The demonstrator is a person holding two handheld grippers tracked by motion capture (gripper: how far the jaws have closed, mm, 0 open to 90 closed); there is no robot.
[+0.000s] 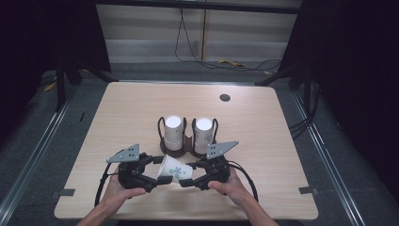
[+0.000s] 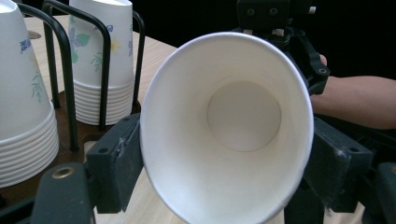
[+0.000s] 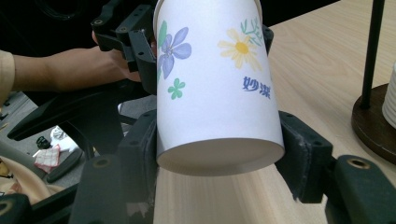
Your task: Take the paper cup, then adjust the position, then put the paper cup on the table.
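One paper cup (image 1: 175, 168) is held sideways above the worktop's (image 1: 263, 122) six o'clock edge: right gripper (image 1: 189, 181) clamped on its base, left gripper (image 1: 159, 180) bracketing its rim, contact unclear. Rim crushing should be avoided.

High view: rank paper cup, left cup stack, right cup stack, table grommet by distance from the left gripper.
From the left gripper:
1. Paper cup, between both grippers' jaws.
2. Left cup stack, just beyond.
3. Right cup stack, beyond and rightward.
4. Table grommet, far right side.
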